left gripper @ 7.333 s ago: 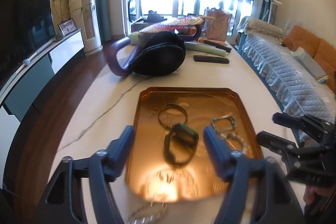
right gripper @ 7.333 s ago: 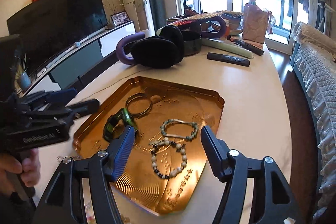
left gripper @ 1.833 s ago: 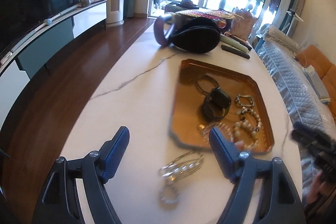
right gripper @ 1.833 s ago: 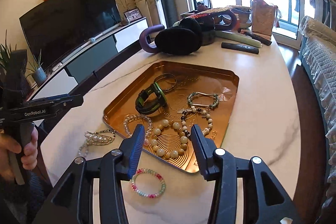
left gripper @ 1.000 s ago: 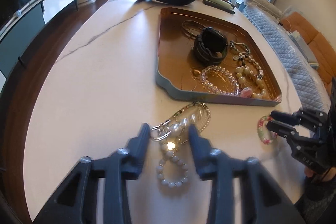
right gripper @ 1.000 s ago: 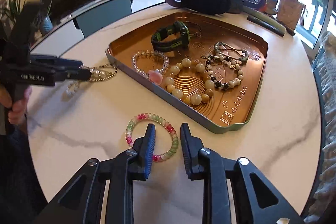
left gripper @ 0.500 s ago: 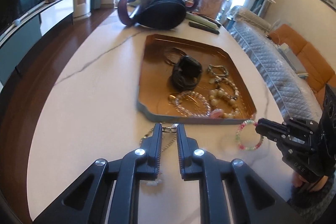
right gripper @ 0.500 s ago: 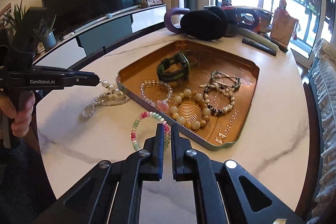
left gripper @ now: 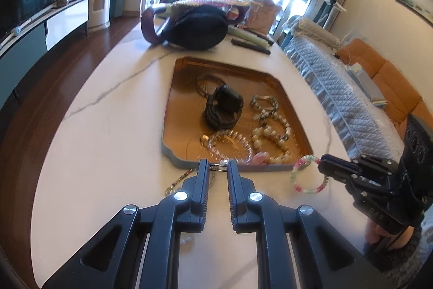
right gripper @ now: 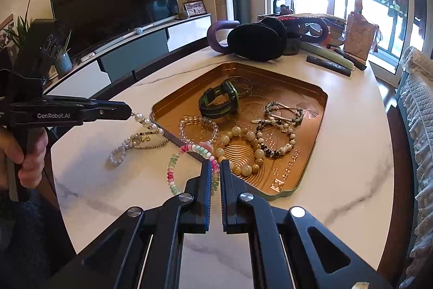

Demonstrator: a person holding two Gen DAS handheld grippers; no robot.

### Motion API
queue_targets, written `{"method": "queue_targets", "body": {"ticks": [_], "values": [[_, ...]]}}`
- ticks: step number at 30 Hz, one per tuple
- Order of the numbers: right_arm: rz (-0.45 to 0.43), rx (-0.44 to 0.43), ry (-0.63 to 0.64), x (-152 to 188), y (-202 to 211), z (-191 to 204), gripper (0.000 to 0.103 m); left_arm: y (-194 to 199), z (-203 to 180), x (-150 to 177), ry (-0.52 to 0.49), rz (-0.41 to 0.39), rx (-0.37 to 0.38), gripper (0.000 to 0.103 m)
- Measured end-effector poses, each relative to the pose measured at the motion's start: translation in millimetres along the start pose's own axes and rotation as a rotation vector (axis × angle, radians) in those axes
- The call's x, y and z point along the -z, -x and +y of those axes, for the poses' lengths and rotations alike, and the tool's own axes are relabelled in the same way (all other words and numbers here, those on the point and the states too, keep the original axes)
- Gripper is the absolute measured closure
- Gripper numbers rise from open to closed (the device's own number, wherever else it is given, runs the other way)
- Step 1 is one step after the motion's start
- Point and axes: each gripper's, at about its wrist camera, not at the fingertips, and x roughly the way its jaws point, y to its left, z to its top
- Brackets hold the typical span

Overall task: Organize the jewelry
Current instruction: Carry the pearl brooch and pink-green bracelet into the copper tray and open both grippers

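Two tools: left tool on pearl necklace, right tool on beaded bracelet.

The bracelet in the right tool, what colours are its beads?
Pink, pale green and white beads on the bracelet; the right wrist view shows it best.

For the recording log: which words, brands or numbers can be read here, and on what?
"GenRobot.AI": on the side of the left claw, right wrist view.
Raised characters on the gold tray floor: not readable.
Letters on the right claw body, left wrist view: too blurred.
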Motion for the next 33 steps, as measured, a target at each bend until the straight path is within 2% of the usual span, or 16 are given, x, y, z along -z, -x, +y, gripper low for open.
{"method": "queue_targets", "body": {"ticks": [4, 9, 19, 24, 27, 33], "values": [[-0.031, 0.001, -0.013, -4.5, 6.8, -2.6, 0.098, 10.5, -5.8, -5.9, -0.010, -0.040, 0.000, 0.089], [-0.065, 0.011, -0.034, -10.6, 14.8, -6.7, 0.098, 16.1, -12.2, -12.6, -0.011, -0.075, -0.037, 0.089], [-0.190, 0.027, -0.075, -73.0, 48.8, -12.8, 0.097, 18.9, -18.8, -40.2, -0.023, -0.144, -0.055, 0.089], [-0.221, 0.048, -0.103, -96.9, 43.2, -23.7, 0.098, 6.5, -6.1, -50.0, 0.016, -0.130, -0.045, 0.089], [-0.205, 0.062, -0.142, -93.1, 24.3, -38.9, 0.098, -6.6, 0.2, -53.8, 0.032, -0.110, -0.054, 0.089], [-0.089, 0.085, -0.189, -66.7, -28.2, -68.1, 0.097, -40.0, 14.7, -57.0, 0.056, -0.049, -0.073, 0.089]]}}
